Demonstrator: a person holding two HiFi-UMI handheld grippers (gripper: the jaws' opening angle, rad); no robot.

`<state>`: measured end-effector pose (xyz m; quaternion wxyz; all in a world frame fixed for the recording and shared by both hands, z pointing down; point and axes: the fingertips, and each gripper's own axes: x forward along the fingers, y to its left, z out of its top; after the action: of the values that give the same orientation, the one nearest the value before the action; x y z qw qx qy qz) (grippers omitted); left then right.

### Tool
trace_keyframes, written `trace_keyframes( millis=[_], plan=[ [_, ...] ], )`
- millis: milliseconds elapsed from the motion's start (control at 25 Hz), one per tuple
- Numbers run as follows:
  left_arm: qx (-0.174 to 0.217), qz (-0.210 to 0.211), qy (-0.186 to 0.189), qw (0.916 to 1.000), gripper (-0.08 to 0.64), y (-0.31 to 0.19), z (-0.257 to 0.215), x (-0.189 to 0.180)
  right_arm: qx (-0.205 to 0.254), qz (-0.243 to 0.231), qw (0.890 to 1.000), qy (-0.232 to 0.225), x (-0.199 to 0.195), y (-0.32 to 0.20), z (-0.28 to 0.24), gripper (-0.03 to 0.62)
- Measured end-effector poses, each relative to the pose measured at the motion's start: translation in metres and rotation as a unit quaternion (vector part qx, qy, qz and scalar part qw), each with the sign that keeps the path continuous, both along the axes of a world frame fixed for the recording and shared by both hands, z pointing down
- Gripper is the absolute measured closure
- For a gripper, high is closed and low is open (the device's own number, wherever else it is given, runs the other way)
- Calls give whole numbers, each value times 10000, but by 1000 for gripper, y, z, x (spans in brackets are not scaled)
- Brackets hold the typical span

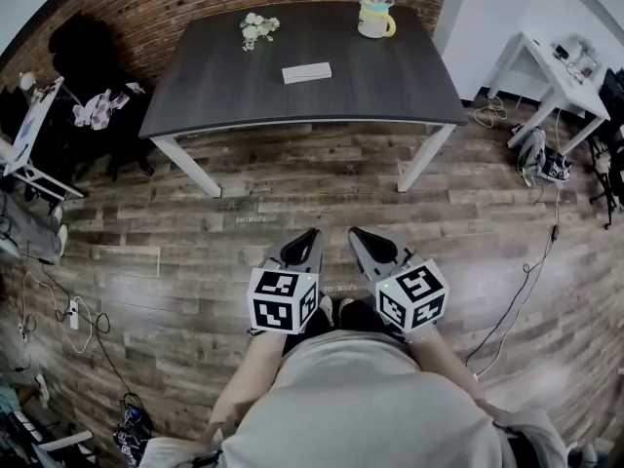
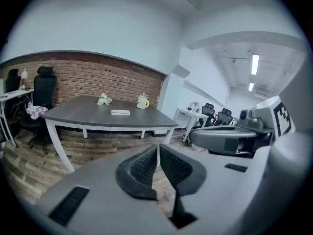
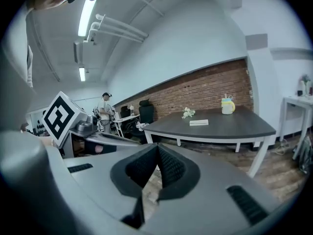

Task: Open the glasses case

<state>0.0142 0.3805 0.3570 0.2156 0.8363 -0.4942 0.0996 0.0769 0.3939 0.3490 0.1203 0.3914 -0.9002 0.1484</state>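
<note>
Glasses case point(image 1: 306, 72) lies flat mid-table on the dark table point(image 1: 409, 96), well ahead of both grippers. Left gripper point(image 1: 311, 233) is held low over the wooden floor point(image 1: 292, 178), tipped slightly downward, jaws together and empty. Right gripper point(image 1: 355, 232), just beside it, matches: jaws closed on nothing.

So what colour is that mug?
The mug is cream with a yellow handle, clearest in the head view.

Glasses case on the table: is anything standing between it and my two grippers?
Nothing visible does. Only floor and table top lie between the glasses case and the left gripper and right gripper; the flowers and mug sit beyond it.
</note>
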Motion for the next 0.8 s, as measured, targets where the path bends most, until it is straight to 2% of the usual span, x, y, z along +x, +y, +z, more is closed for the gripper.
trace_keyframes(
  millis=[120, 280, 640, 680, 760, 800],
  plan=[
    [161, -86, 78, 9998, 526, -4, -5, -4, -15, 0, 10000, -79, -2, -1, 1, 588],
    [387, -151, 404, 9983, 525, -12, -13, -15, 26, 51, 9997, -237, -5, -6, -2, 588],
    [147, 102, 455, 9988, 517, -17, 4, -28, 35, 489, 9987, -160, -6, -19, 0, 584],
    [111, 118, 458, 9988, 502, -16, 7, -30, 1, 500, 9986, -145, -8, -17, 2, 584],
    [16, 125, 489, 9987, 447, -16, 14, -33, -80, 483, 9987, -112, -11, -15, 8, 545],
    [-36, 105, 509, 9986, 445, -16, 17, -35, -125, 471, 9988, -97, -12, -15, 11, 543]
  ],
)
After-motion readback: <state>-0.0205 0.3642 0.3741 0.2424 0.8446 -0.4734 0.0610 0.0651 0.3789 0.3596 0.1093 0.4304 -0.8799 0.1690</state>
